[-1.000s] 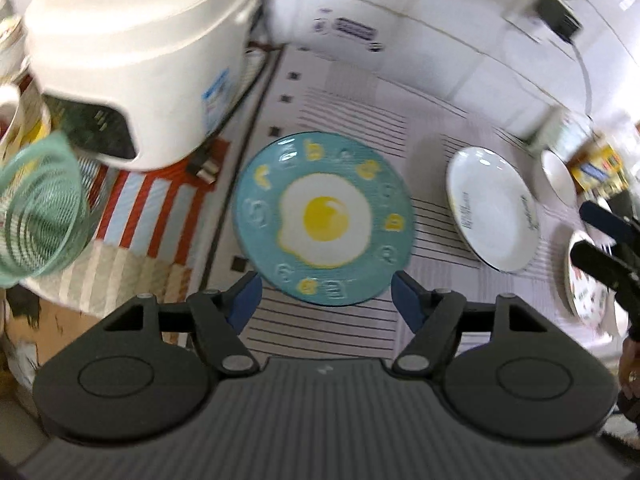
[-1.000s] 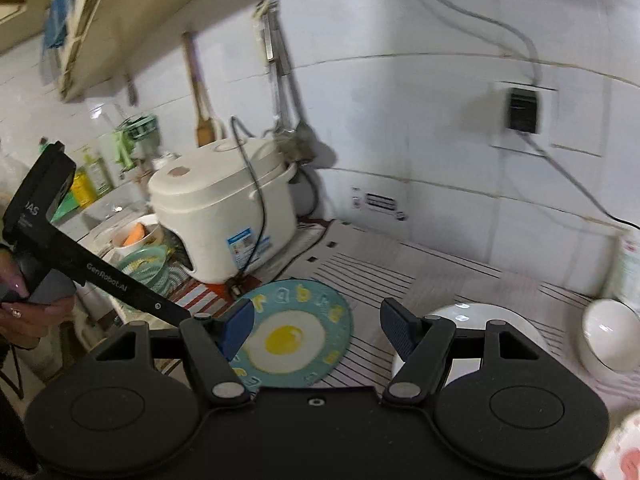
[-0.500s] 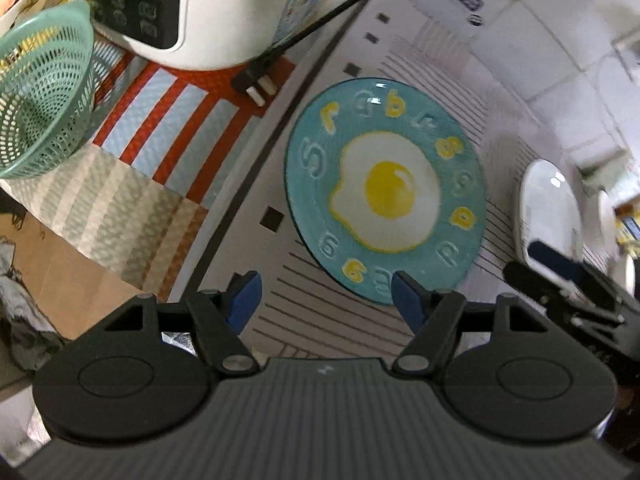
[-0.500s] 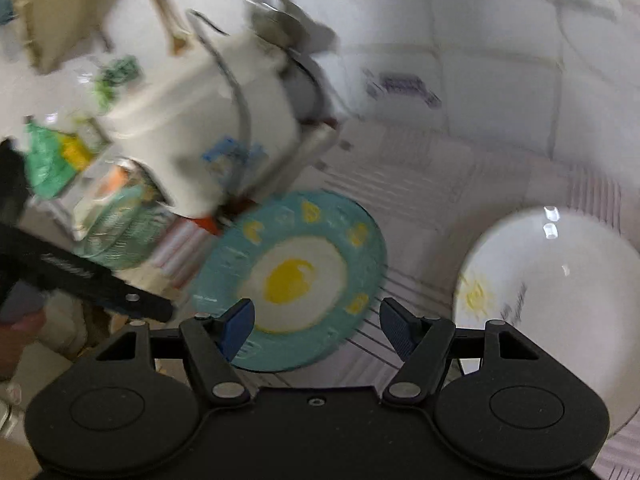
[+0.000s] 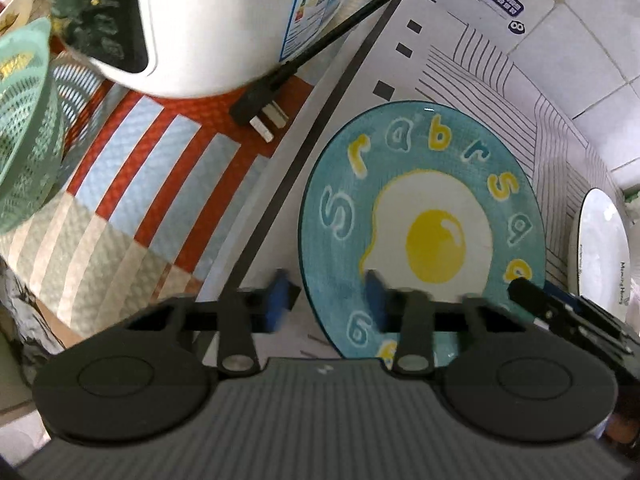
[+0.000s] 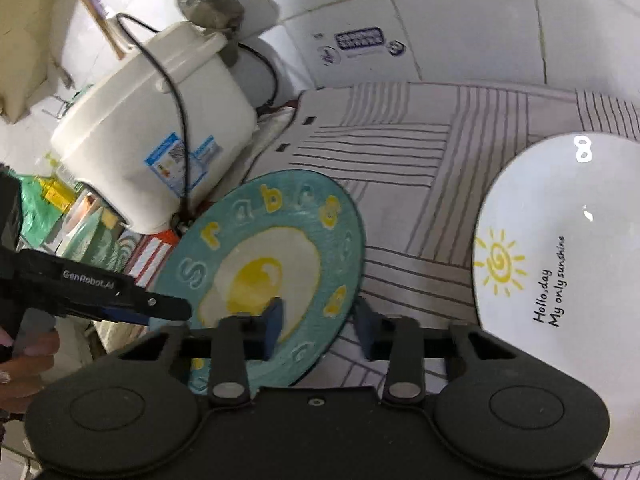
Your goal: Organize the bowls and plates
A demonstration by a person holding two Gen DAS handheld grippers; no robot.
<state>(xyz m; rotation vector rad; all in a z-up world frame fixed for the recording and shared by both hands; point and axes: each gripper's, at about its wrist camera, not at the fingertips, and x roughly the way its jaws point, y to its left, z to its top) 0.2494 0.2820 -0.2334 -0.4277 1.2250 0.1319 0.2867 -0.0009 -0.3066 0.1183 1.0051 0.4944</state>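
Two grippers are over one plate. In the left wrist view, the egg plate lies flat on the white lined mat. It is teal, with a fried egg painted in the middle and a ring of yellow and pale letters around it. My left gripper has just been closing. Its blue pads now stand narrow but still apart, with the plate's near-left rim between them. The pads are blurred, and I cannot tell whether either one touches the rim. To the left, the mat's dark border runs close along the plate. Beyond it lies a red striped mat with a loose plug on it. The white rice cooker and a green basket crowd that side. To the right, a strip of bare mat separates the egg plate from a white plate. My right gripper's tip pokes in over the egg plate's right edge.

In the right wrist view, the egg plate sits at lower left and the white plate, with a sun drawing and black script, fills the right side. A wide band of lined mat lies open between them. My right gripper has just been closing too. Its pads are narrowed with a gap left, and they straddle the egg plate's right rim. The left pad is over the egg white and the right pad is over bare mat. The left gripper reaches the plate's opposite rim, with a hand behind it.
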